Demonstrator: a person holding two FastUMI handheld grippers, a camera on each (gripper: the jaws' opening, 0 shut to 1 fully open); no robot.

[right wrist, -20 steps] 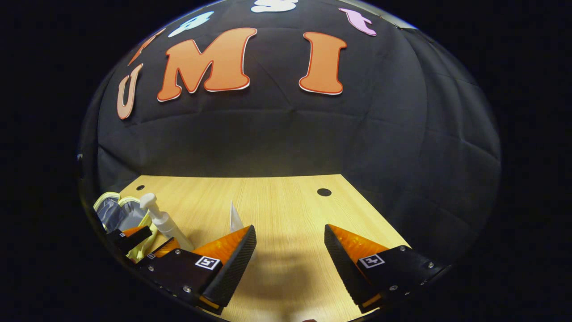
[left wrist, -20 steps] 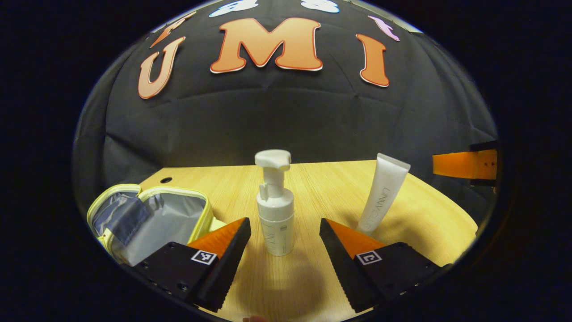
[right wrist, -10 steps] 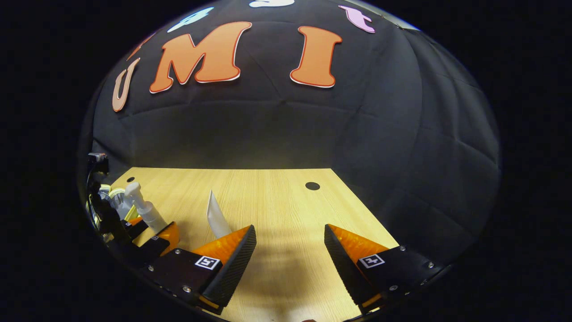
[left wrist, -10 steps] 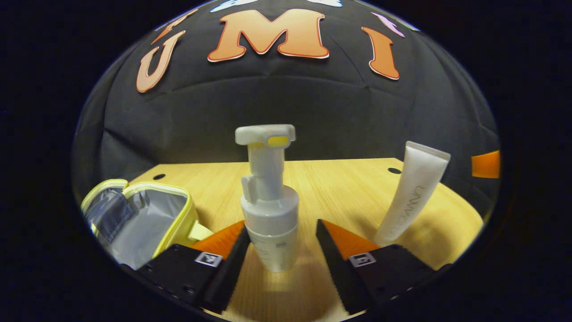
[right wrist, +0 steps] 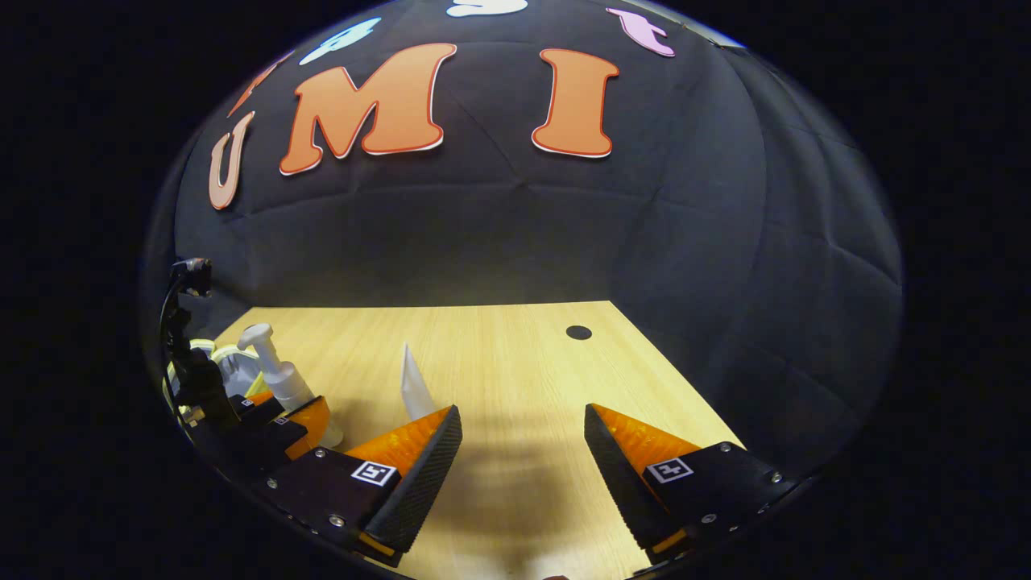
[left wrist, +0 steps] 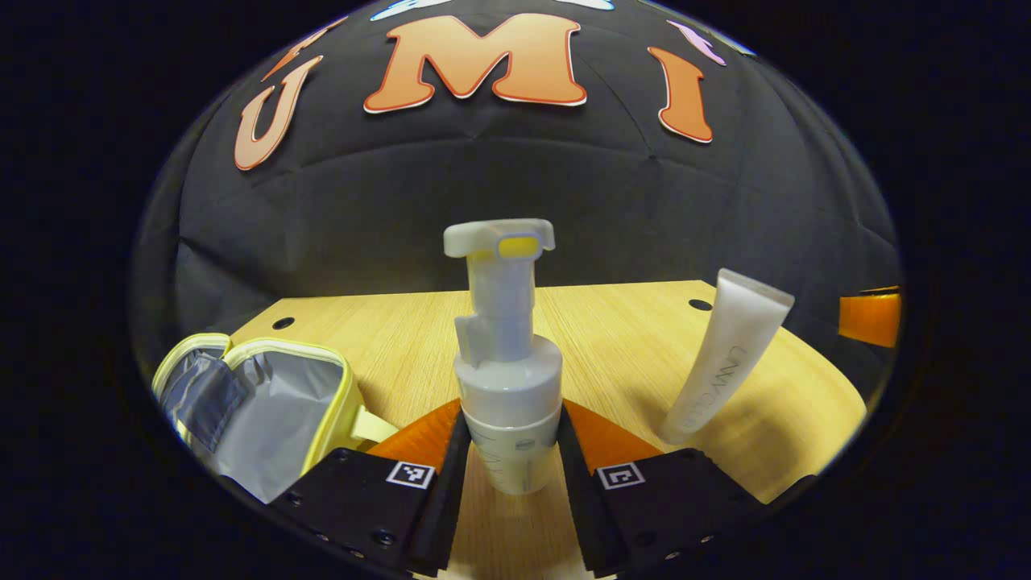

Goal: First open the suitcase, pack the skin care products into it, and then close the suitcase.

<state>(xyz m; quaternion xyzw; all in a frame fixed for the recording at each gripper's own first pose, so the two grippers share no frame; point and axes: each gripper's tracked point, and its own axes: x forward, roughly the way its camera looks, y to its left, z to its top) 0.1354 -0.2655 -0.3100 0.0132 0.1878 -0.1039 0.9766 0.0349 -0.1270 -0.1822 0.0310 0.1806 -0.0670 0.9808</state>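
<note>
A: A black cloth wall backs a pale wooden table (left wrist: 612, 338). What lies on it, biggest first?

B: The suitcase (left wrist: 266, 403), a small yellow-edged soft case, lies open at the near left in the left gripper view, grey lining showing. Next comes the pump bottle (left wrist: 506, 379), standing upright in the near centre. Then a white tube (left wrist: 725, 358) stands to the right, leaning with its flat crimped end uppermost.

A: And the left gripper (left wrist: 507, 475)?

B: Its fingers have a narrow gap and press the bottle's lower body from both sides. The bottle's long axis runs vertical, straight up between them, and its base looks at or just above the tabletop; which one cannot be told.

A: What does the coming move turn on?

B: Probably this: the open case lies to the left of the held bottle, just beside the left finger, so the carry is a short one leftward. The left hand is clearly the nearer one.

A: And the right gripper (right wrist: 523, 467)?

B: Fingers wide apart over bare table, holding nothing. Its view adds the left gripper from the side, at the far left around the bottle, and the tube edge-on just past its own left finger. The left gripper view adds the case's interior.
</note>
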